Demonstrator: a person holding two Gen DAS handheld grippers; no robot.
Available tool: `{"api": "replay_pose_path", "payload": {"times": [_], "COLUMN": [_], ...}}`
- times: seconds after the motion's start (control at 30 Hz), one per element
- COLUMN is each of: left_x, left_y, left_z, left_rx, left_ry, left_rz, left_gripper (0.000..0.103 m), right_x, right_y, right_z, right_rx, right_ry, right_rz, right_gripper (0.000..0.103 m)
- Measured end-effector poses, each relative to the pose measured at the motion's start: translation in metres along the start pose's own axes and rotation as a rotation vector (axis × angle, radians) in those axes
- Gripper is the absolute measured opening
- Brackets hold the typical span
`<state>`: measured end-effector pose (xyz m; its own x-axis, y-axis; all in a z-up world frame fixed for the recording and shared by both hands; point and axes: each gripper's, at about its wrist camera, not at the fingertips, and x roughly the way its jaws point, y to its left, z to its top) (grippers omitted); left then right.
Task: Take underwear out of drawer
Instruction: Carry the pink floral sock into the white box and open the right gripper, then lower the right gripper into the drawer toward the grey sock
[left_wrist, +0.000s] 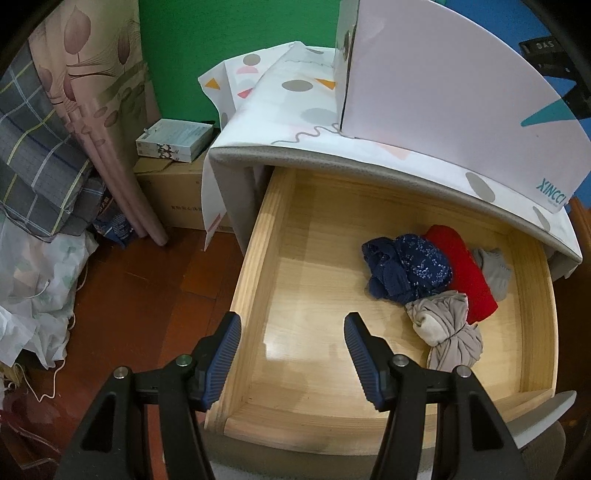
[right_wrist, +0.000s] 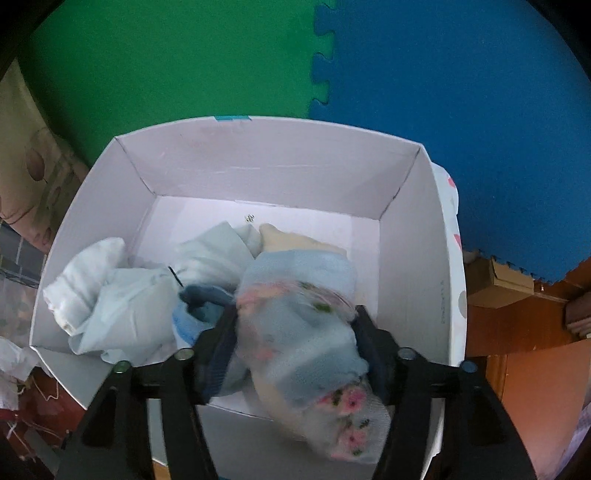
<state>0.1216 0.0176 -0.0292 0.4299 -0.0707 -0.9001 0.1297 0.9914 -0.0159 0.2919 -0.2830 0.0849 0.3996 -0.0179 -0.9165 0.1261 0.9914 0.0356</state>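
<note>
Right tool (right_wrist: 295, 343) clenched on floral-trimmed pale blue underwear (right_wrist: 299, 328), bundle hanging over near edge of white cardboard box (right_wrist: 266, 166); long axis running toward camera; release point just ahead. Pale garments (right_wrist: 122, 291) already heaped at box left.

Left tool (left_wrist: 291, 354) released, empty, hovering above near-left corner of wooden drawer (left_wrist: 258, 266). Remaining pieces well right of it: navy patterned underwear (left_wrist: 406, 269), red folded piece (left_wrist: 465, 269), grey garment (left_wrist: 495, 269), beige knotted garment (left_wrist: 447, 328). Beige nearest; bare drawer floor between.
</note>
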Motion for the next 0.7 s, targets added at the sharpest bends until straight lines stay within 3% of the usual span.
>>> {"api": "replay_pose_path", "payload": {"times": [0.1,0.3,0.47,0.7], "left_x": [0.0,0.0,-0.001,-0.004], "left_y": [0.0,0.003,0.008,0.014], "left_z": [0.001,0.0,0.001,0.001], "left_rx": [0.0,-0.009,-0.038,-0.07], "left_ry": [0.0,0.006,0.005,-0.011], "left_rz": [0.0,0.001,0.0,0.022], "left_gripper": [0.06,0.06,0.06,0.06], "right_x": [-0.008,-0.042,-0.075,-0.071], "right_y": [-0.003,-0.003,-0.005,-0.009], "right_z": [-0.004,-0.02,-0.069,-0.144], "right_rx": [-0.001,-0.022,-0.056,-0.141], "right_ry": [-0.02,-0.069,-0.113,-0.096], "right_rz": [-0.003,0.026,0.104,0.11], "right_gripper": [0.077,0.079,0.08,0.076]}}
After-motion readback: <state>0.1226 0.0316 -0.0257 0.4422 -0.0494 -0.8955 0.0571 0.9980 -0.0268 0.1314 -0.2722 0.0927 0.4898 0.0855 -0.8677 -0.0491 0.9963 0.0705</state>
